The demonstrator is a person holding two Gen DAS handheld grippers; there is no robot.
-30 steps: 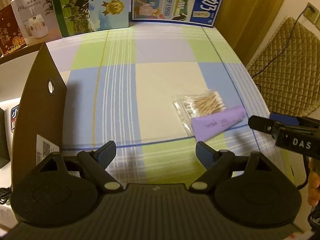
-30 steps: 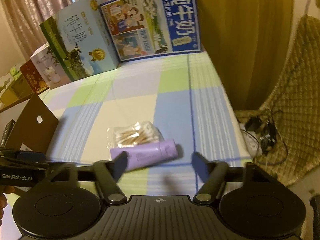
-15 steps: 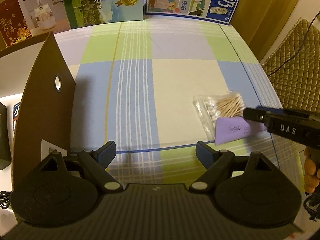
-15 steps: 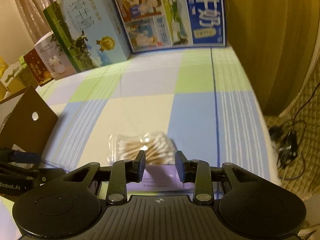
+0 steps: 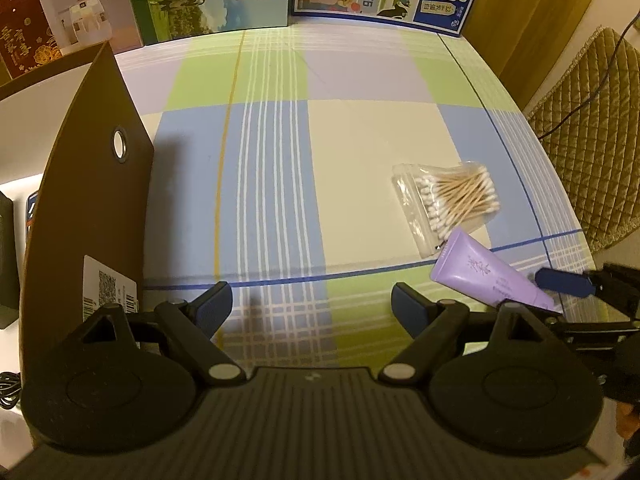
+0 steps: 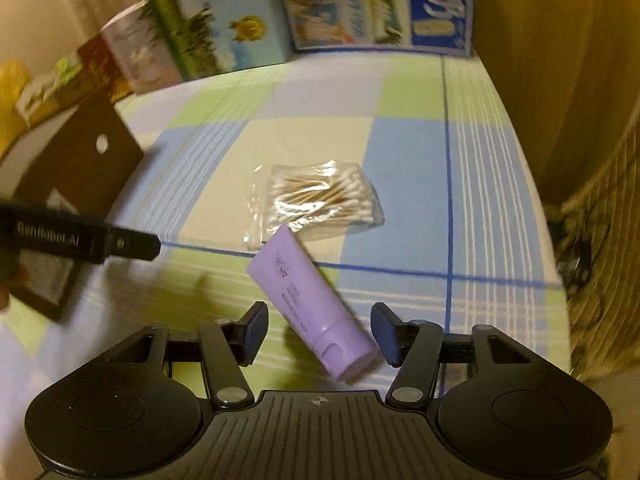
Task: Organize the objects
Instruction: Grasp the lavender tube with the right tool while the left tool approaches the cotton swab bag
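- Left gripper (image 5: 311, 307): matte black body, ribbed top plate with a small emblem, two round black discs, silver pivot screws, dark blue finger pads (image 5: 214, 306).
- Right gripper (image 6: 319, 334): the same black build; crosshair emblem on the ribbed plate.
- Left gripper's side, right wrist view: white lettering "GenRobot.AI".

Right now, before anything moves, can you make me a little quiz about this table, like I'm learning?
1. What colour is the tube? A purple, B red, C green.
2. True or false: the left gripper is holding the bag of cotton swabs.
3. Fill in: the left gripper's jaws stand ___, with nothing between them.
Key: 1 A. 2 false. 3 open.
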